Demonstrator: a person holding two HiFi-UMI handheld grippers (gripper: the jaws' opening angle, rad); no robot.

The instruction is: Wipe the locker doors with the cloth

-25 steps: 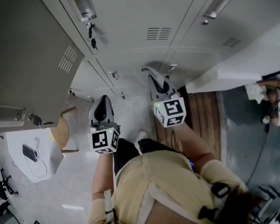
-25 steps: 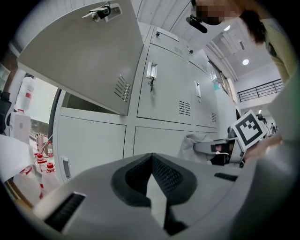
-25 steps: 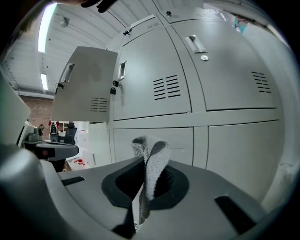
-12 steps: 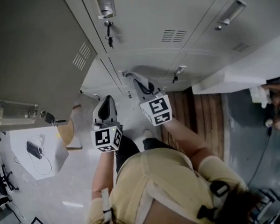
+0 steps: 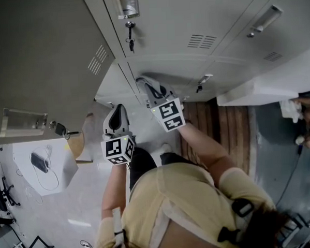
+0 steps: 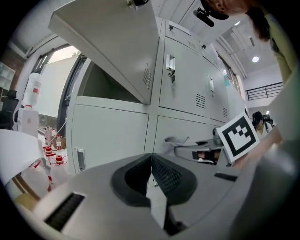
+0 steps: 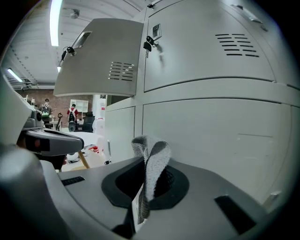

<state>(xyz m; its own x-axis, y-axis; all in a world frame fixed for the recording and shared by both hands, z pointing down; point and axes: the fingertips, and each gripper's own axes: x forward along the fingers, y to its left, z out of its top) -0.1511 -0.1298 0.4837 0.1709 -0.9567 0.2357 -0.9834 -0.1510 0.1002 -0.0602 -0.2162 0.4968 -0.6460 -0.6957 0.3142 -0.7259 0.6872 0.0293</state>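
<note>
Locker bank (image 5: pixel 201 20) fills 12 to 2 o'clock in the head view. All its doors are shut except one upper door (image 5: pixel 43 64), which swings out wide at 10 o'clock. That door's free edge overhangs the space left of both grippers. Keys (image 5: pixel 130 36) hang from the lock at 12 o'clock. Bare grey floor (image 5: pixel 71 213) lies open at 7 to 8 o'clock, and a white tabletop (image 5: pixel 59 175) sits at 9 o'clock, well apart from the grippers.

The right gripper (image 5: pixel 144 83) is at centre, its tip at the lower locker door (image 7: pixel 211 136) near the vertical seam; whether it touches I can't tell. Its jaws are clamped on the cloth (image 7: pixel 152 164), and a folded grey flap sticks up past the tips.

The left gripper (image 5: pixel 116 113) is just at 8 o'clock of the right one, clear of the lockers, with its jaws pressed together and empty.
</note>
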